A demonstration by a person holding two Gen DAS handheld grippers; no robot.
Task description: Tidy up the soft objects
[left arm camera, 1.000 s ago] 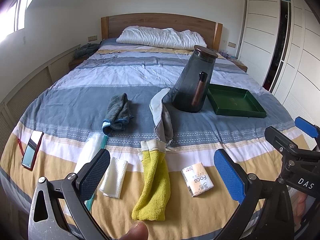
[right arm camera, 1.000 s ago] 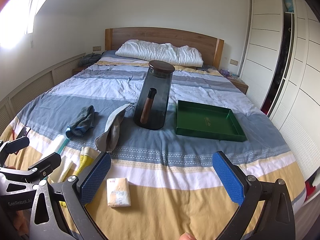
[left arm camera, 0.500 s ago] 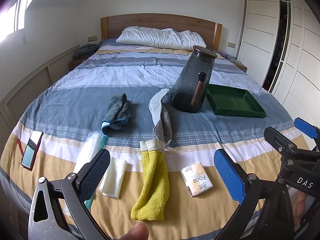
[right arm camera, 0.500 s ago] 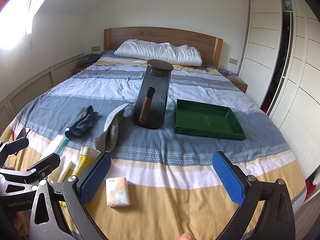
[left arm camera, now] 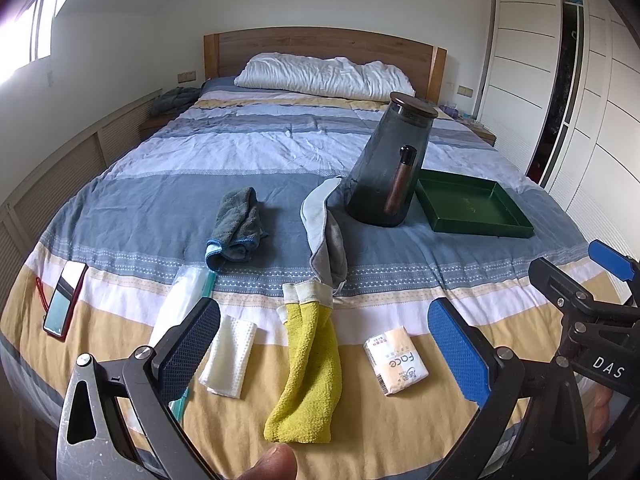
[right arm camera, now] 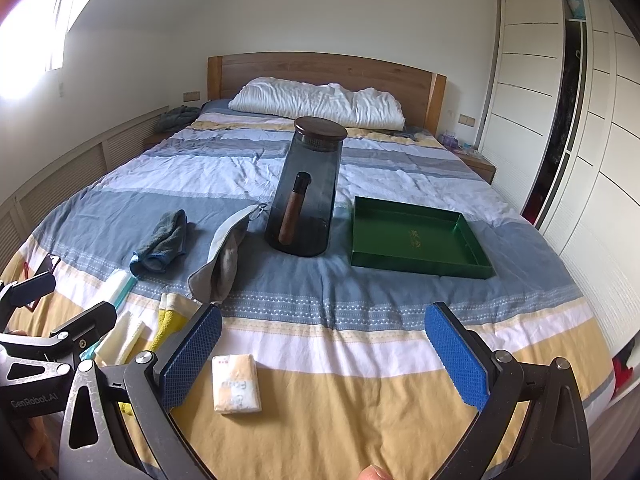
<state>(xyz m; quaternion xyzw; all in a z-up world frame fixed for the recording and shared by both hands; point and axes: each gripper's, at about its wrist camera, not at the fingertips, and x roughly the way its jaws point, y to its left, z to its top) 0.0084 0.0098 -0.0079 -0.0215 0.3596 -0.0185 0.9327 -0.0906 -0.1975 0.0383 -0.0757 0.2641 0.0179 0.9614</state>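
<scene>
Soft things lie on the striped bed: a yellow cloth [left arm camera: 306, 372], a white folded cloth [left arm camera: 230, 356], a grey towel with blue edge [left arm camera: 236, 230], a grey-white pouch [left arm camera: 326, 236] and a tissue pack [left arm camera: 396, 362]. The tissue pack [right arm camera: 236, 388] and grey towel [right arm camera: 162, 242] also show in the right wrist view. A green tray [right arm camera: 416, 238] sits right of a dark glass jar [right arm camera: 306, 196]. My left gripper [left arm camera: 324, 354] is open and empty above the yellow cloth. My right gripper [right arm camera: 322, 358] is open and empty, right of the tissue pack.
A phone in a red case [left arm camera: 66, 298] lies at the bed's left edge. A plastic-wrapped packet [left arm camera: 182, 300] lies by the white cloth. A pillow [left arm camera: 324, 76] lies at the headboard. White wardrobes [right arm camera: 560, 120] stand to the right.
Both grippers have drifted slightly back from the bed; the objects look a little further off. Nothing was grasped or moved.
</scene>
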